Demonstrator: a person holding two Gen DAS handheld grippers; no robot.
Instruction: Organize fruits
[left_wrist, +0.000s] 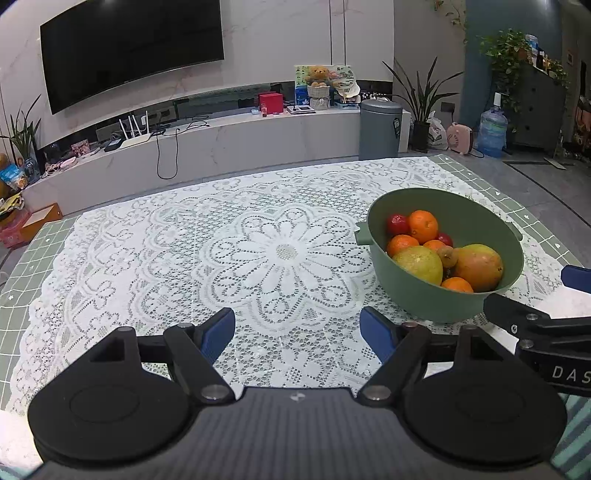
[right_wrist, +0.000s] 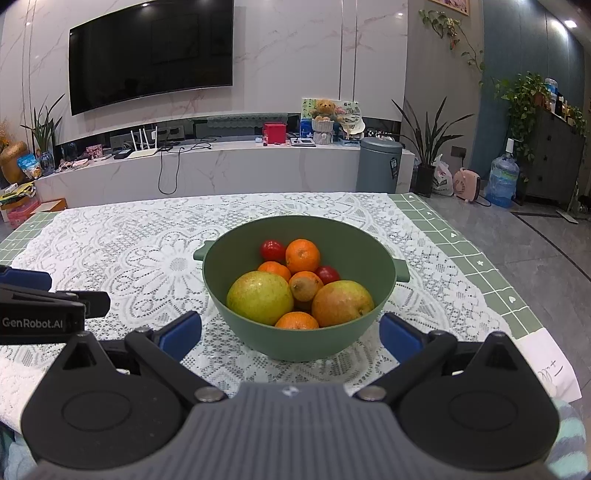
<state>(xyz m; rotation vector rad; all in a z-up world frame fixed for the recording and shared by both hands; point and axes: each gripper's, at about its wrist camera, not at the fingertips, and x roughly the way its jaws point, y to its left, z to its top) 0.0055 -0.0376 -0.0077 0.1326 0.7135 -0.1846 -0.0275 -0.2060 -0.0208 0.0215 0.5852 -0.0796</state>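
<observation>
A green bowl (right_wrist: 343, 258) stands on the lace tablecloth, directly ahead in the right wrist view and at the right in the left wrist view (left_wrist: 417, 291). It holds two large yellow-orange pears (right_wrist: 260, 297), several oranges (right_wrist: 302, 254), two small red fruits (right_wrist: 272, 249) and a small brownish fruit (right_wrist: 304, 286). My right gripper (right_wrist: 290, 338) is open and empty, its fingers either side of the bowl's near wall. My left gripper (left_wrist: 297, 332) is open and empty over the cloth, left of the bowl.
The table has a white lace cloth (left_wrist: 207, 251) over a green gridded mat (right_wrist: 476, 254). The right gripper's body shows at the right edge of the left wrist view (left_wrist: 546, 332). Beyond the table are a TV wall, a low cabinet and a grey bin (left_wrist: 380, 129).
</observation>
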